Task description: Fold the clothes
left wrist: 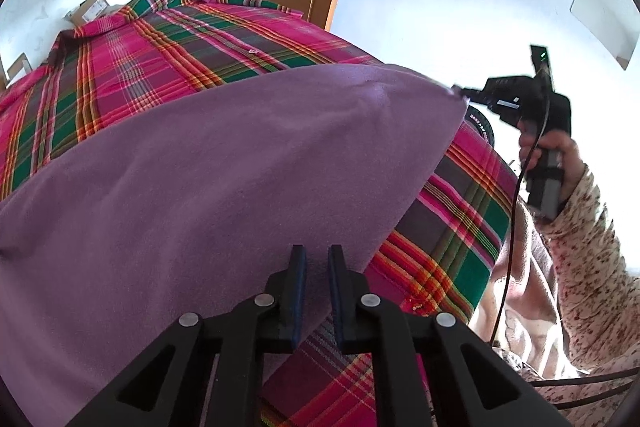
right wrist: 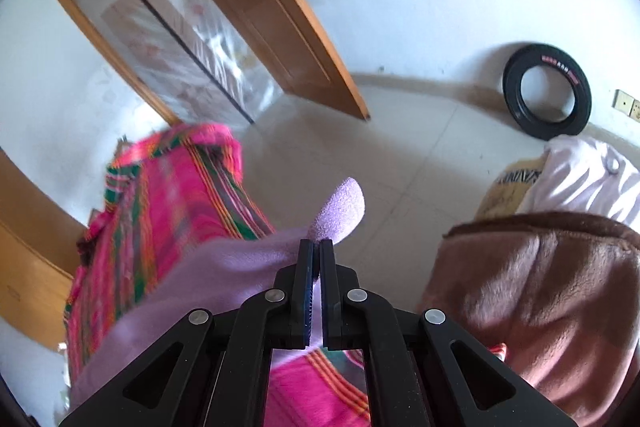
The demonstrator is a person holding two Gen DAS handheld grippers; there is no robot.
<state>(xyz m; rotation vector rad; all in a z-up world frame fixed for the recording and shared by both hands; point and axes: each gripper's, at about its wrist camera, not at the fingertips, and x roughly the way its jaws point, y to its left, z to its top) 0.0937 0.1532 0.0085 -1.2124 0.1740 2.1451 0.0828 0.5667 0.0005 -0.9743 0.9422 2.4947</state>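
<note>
On the plaid sheet (left wrist: 132,67) that covers the work surface lies the purple cloth (left wrist: 208,179), the garment being folded; most of it rests flat, with one corner raised off to the right. Right gripper (right wrist: 316,247) has its jaws pressed together on that corner, and a tuft of purple sticks out beyond the tips; in the left wrist view the same gripper (left wrist: 464,91) appears at the far corner of the cloth, held in the person's hand (left wrist: 560,163) with a floral sleeve (left wrist: 592,251) behind. Left gripper (left wrist: 317,259) sits at the near edge of the cloth with a clear gap between its fingers; whether cloth lies inside the gap cannot be told. Judged step: a fold is in hand, with the right side lifted and the left side not yet gripped. Next move probably calls for the left gripper to pinch the near edge, then both corners carried across together, level, so the edges meet without dragging the sheet.
</note>
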